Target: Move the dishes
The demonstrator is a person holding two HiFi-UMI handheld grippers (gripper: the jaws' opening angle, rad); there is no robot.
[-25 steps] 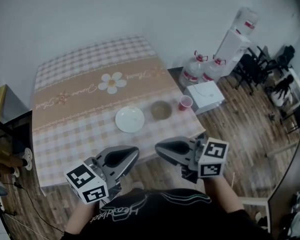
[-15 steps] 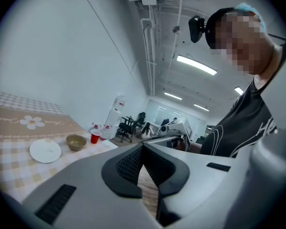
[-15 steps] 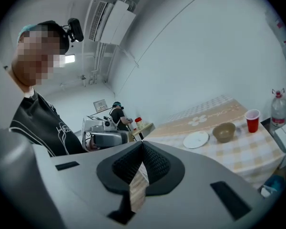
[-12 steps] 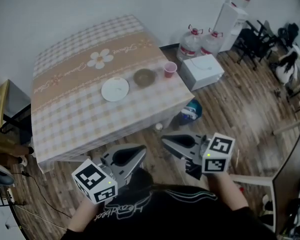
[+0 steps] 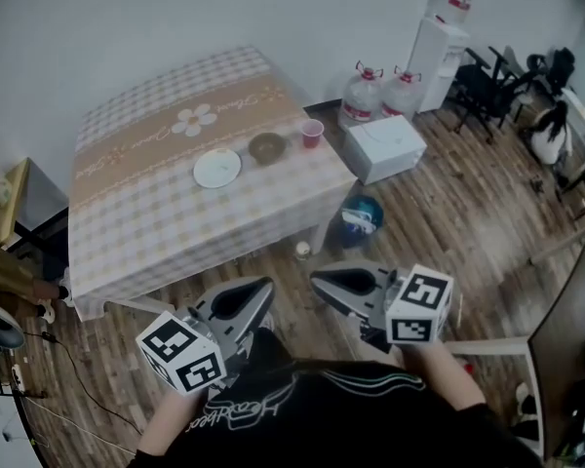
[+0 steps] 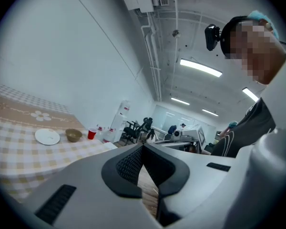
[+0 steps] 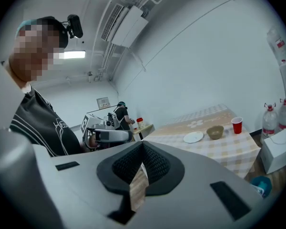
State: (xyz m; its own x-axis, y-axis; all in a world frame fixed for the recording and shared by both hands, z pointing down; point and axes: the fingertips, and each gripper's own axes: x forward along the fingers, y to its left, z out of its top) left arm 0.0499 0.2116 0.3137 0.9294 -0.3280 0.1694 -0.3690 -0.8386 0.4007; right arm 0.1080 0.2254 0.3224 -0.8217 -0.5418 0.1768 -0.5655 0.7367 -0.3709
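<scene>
On the checked tablecloth (image 5: 146,222) stand a white plate (image 5: 217,168), a brown bowl (image 5: 266,147) and a red cup (image 5: 313,133) in a row near its right edge. Both grippers hang over the wooden floor, well short of the table. My left gripper (image 5: 265,288) is shut and empty, and so is my right gripper (image 5: 317,281). The left gripper (image 6: 143,147) view has the plate (image 6: 47,137), bowl (image 6: 74,135) and cup (image 6: 92,133) far off at the left. The right gripper (image 7: 143,144) view shows the plate (image 7: 193,137), bowl (image 7: 215,131) and cup (image 7: 237,125) at the right.
Right of the table stand two water bottles (image 5: 361,96), a white box (image 5: 385,147) and a water dispenser (image 5: 439,27). A blue object (image 5: 361,214) and a small jar (image 5: 301,251) lie on the floor by the table's near corner. Office chairs (image 5: 487,86) are farther right.
The table and dishes have shrunk and slid up and away in the head view. Both grippers have drawn back from the table over the floor. Their jaws stay shut.
</scene>
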